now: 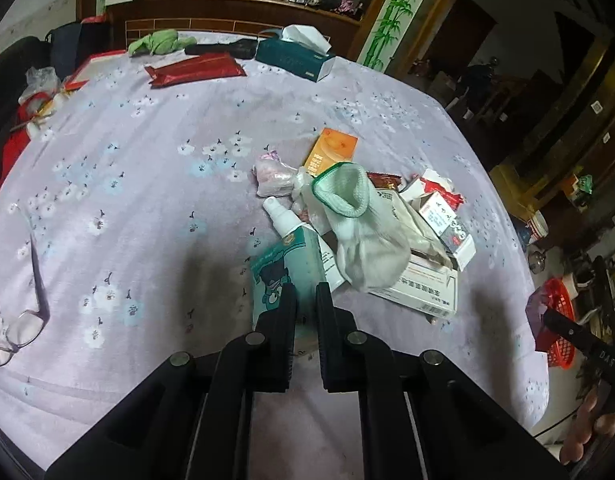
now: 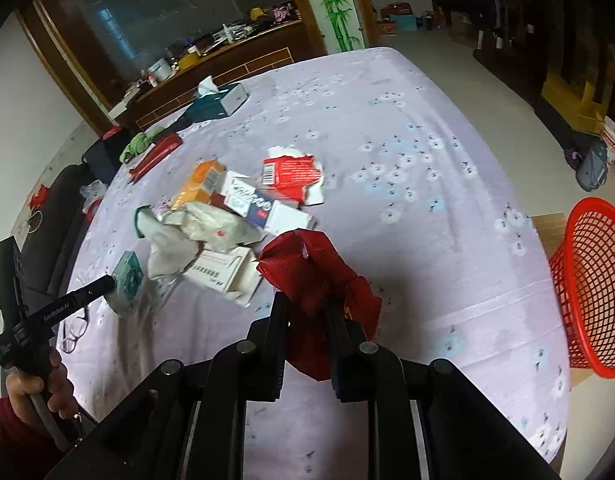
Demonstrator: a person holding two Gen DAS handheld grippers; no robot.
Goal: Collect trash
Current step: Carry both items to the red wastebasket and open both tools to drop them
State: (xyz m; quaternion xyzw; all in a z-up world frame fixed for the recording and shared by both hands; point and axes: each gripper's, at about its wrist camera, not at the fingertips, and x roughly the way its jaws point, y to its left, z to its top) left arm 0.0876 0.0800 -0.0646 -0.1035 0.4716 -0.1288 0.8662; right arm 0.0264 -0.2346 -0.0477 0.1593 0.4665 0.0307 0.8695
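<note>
Crumpled red wrapper (image 2: 307, 276) clamped in right gripper (image 2: 307, 304) jaws; left gripper (image 1: 306, 294) jaws pinching teal packet (image 1: 285, 268)

A teal tissue box (image 1: 293, 58), a green cloth (image 1: 159, 42) and eyeglasses (image 1: 15, 334) lie well apart on the floral bedspread (image 1: 147, 184).

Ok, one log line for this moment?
left hand-held gripper: shut on teal packet | right hand-held gripper: shut on red bag | red basket: beside bed

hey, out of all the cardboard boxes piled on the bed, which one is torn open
The red and white box at the far edge of the pile, with a barcode on its left end. Its edges are ragged and flaps ripped outward; the orange box and the others look intact.
</note>
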